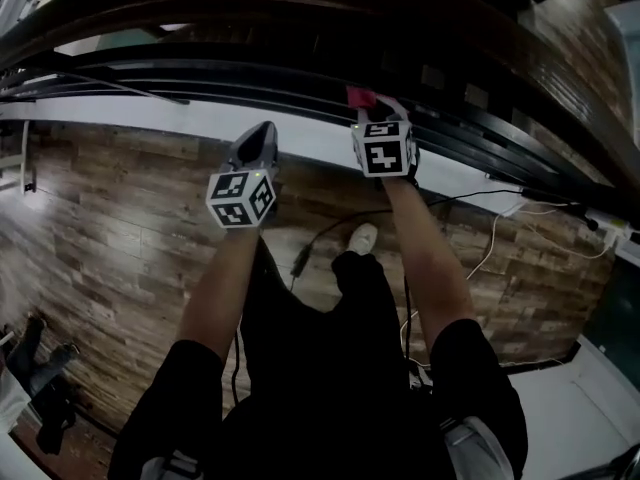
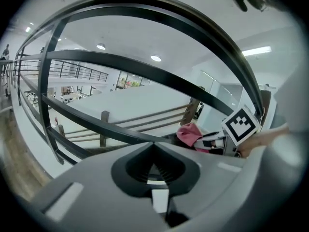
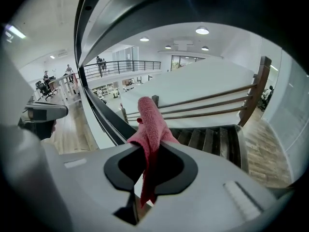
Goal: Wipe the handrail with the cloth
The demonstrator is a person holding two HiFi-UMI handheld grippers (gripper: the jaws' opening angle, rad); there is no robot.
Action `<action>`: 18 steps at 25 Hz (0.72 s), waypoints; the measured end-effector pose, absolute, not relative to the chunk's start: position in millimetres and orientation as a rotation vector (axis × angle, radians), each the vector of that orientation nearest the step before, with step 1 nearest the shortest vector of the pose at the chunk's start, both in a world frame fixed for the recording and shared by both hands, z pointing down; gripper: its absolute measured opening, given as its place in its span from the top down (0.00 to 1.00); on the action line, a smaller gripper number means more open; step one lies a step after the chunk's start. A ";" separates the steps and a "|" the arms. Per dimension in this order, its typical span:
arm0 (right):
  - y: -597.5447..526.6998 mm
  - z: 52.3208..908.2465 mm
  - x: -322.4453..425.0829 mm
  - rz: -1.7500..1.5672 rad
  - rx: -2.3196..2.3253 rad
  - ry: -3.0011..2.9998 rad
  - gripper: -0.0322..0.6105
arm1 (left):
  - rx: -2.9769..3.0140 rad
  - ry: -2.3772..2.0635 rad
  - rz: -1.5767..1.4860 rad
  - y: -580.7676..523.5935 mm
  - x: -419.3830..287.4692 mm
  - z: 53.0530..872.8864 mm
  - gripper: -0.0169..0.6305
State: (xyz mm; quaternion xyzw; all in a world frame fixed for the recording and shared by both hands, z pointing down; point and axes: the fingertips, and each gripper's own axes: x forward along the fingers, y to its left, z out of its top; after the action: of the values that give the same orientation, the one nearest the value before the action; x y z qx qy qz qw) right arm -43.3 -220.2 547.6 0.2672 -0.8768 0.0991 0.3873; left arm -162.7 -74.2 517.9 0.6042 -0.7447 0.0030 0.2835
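**A:** What do we get from the head view?

**B:** The handrail (image 1: 250,8) runs left to right across the far side and bends nearer at the right, with dark bars (image 1: 250,76) under it. Our right claw (image 1: 378,116) is up by those bars, and the cloth (image 1: 357,96) pokes out of it toward the far side. Our left claw (image 1: 265,133) hangs to the left, a little nearer to us, over the wooden floor (image 1: 120,238).

**A:** And the left gripper view?

**B:** Our left claw (image 2: 154,149) has its jaws pressed together on nothing. To the right we catch the cloth (image 2: 189,133) beside the right claw's marker cube (image 2: 240,124), low among the bars. The handrail (image 2: 193,28) arches well above it, a gap that the head view flattens.

**A:** The right gripper view?

**B:** There our right claw (image 3: 147,151) is clamped on the cloth (image 3: 150,122), which stands up in a fold past the tips. The handrail (image 3: 104,18) sweeps overhead and to the left, and stairs (image 3: 207,139) lie beyond. We cannot tell whether the cloth touches a bar.

**A:** So what does the next move turn on?

**B:** We judge the right hand is the one to use. The cloth has to go up onto the handrail, then travel along its length, left to right.
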 end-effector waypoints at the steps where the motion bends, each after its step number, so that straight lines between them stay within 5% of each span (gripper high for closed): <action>1: -215.3 547.9 -50.1 0.248 0.673 -2.237 0.89 | 1.609 -1.994 0.006 -69.4 -168.6 519.2 0.97; 18: -176.3 553.9 -139.7 0.194 0.568 -2.224 0.89 | 1.520 -2.056 -0.027 -28.7 -254.2 517.1 0.97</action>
State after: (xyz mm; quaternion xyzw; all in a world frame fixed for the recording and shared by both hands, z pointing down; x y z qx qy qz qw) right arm -139.7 -176.3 553.9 0.2253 -0.8820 0.0768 0.4067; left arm -254.2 -28.7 517.1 0.5694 -0.7699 -0.0100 0.2880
